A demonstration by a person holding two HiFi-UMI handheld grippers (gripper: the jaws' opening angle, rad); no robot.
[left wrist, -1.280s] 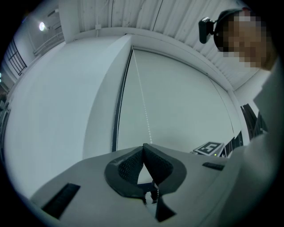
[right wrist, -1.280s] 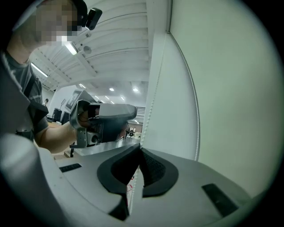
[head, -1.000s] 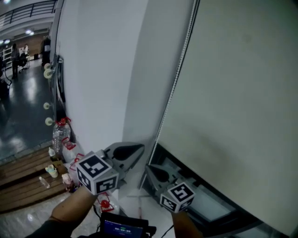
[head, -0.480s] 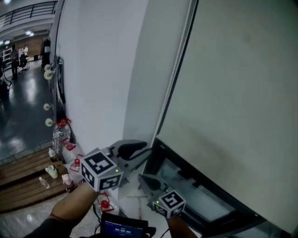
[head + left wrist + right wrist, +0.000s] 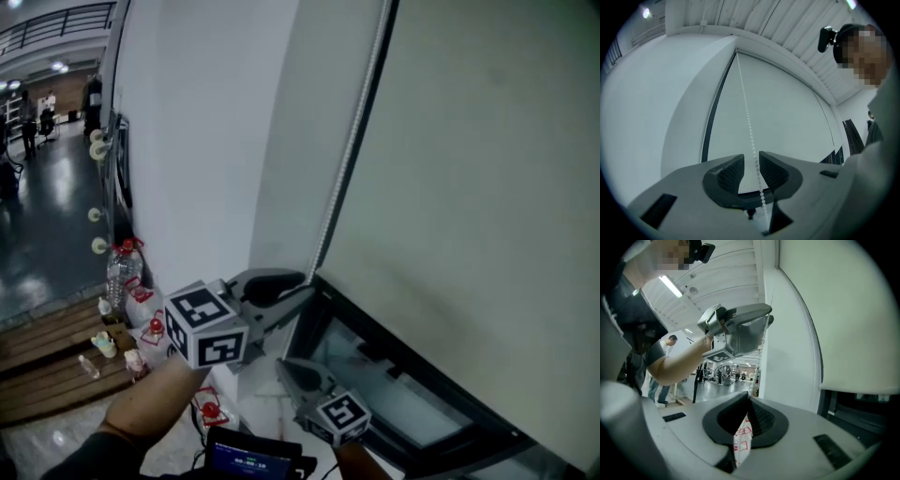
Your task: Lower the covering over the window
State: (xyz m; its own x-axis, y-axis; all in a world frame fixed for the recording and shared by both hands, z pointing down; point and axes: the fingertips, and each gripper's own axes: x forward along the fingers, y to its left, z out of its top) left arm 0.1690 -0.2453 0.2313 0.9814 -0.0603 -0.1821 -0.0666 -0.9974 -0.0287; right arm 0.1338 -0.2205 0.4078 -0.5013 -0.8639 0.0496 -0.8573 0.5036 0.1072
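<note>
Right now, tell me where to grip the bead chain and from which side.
Best grip the bead chain on its taut straight run beside the blind, coming from below with a pad either side. The left gripper straddles it there, jaws apart, not pressing.

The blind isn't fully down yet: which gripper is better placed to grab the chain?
Left. The chain runs between the open jaws of the left gripper; the right gripper is shut and sits lower.
</note>
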